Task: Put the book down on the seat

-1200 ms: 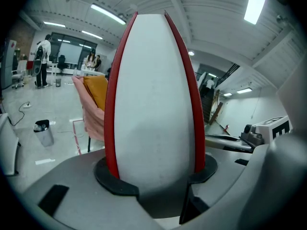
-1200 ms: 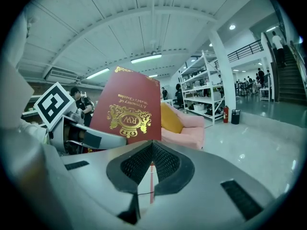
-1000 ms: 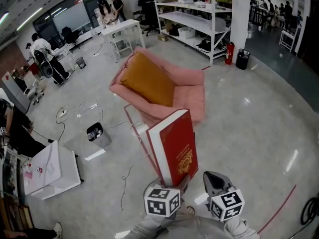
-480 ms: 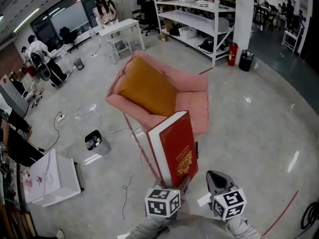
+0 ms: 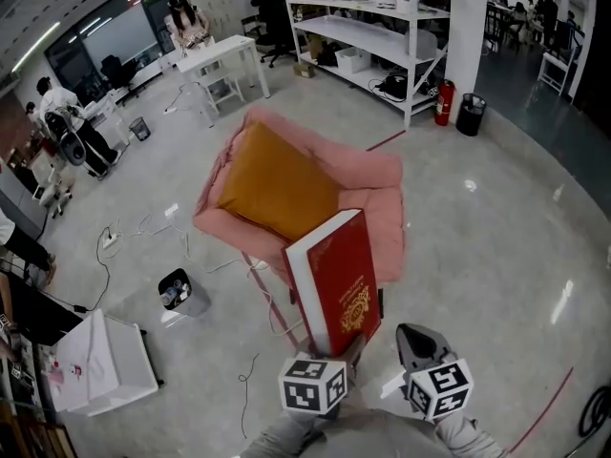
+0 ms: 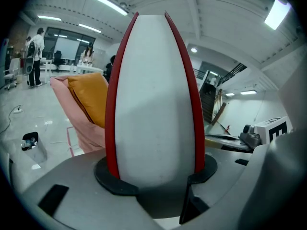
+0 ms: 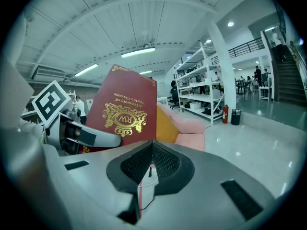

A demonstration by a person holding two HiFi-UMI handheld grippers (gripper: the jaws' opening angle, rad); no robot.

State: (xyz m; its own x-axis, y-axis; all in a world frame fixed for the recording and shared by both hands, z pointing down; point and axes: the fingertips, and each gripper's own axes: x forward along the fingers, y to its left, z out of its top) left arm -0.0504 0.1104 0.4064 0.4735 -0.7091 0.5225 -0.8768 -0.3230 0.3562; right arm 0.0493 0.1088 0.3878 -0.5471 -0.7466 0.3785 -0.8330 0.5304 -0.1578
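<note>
So the red book (image 5: 336,280) is up in the air, standing on end. It's not on anything yet, just hanging over the floor (image 5: 477,256) on the near side of the pink armchair (image 5: 377,175), and in the head view its top overlaps the front edge of the seat (image 5: 387,222).

My main worry is that it's a tall, thick hardback held only down at its bottom edge. That makes it top-heavy, and if it gets swung or tilted quickly I reckon it could pivot in the grip or slip out and hit the floor before reaching the chair.

The other problem is the big orange cushion (image 5: 272,184) leaning across the back and taking up a lot of the chair. Only the front strip of the seat looks bare. Set down too far in, the book ends up on the cushion. Too close to the front edge of that squishy padding and it could slide off.

The left gripper (image 6: 153,174) has its fingers (image 6: 108,174) spread wide and pressed on both red covers, with the white page block facing its camera, so that's a proper clamp. The right gripper (image 7: 151,162) is beside it with its fingers (image 7: 165,164) pressed together on nothing, not touching the book.
</note>
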